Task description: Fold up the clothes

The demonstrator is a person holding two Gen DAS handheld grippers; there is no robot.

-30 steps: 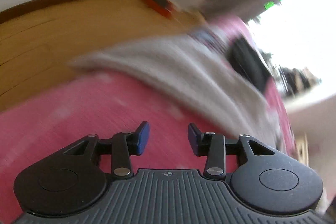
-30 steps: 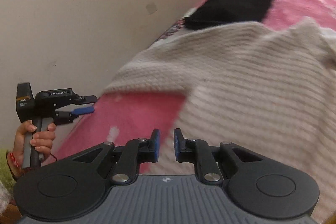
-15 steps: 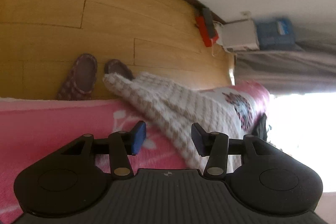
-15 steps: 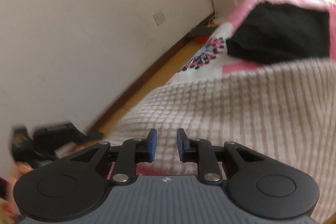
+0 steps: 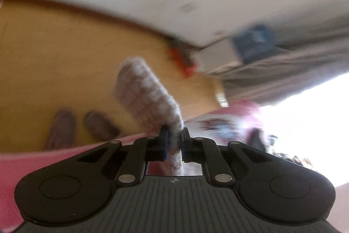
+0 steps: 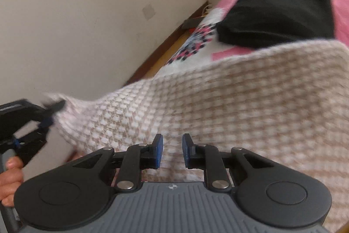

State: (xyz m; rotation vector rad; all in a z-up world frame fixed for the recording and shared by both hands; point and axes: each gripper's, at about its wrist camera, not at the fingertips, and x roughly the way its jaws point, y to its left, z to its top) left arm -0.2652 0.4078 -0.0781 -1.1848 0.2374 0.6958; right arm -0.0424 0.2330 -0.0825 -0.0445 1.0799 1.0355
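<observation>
Gripping a corner of the waffle-knit sweater (image 5: 150, 91), the left gripper (image 5: 173, 145) has just closed, its blue pads pinching the fabric, which runs up and away from the jaws over the wooden floor (image 5: 65, 58) with a pair of slippers (image 5: 82, 126) below; the view is blurred. Pink bedspread (image 5: 13, 178) edges the bottom. Step in hand, as I judge it: first fold, one edge picked up. In the right wrist view, the right gripper (image 6: 172, 151) hovers just over the sweater (image 6: 240, 106), jaws parted a little, nothing pinched that I can see. The sweater lies spread on the bedspread (image 6: 340, 1), long axis running from the near left, where the left gripper (image 6: 47, 115) holds its tip, out toward the far right. A black garment (image 6: 277, 14) lies beyond it, apart. Next move likely needs the right jaws to close on a matching edge, then both hands carrying fabric across evenly.
</observation>
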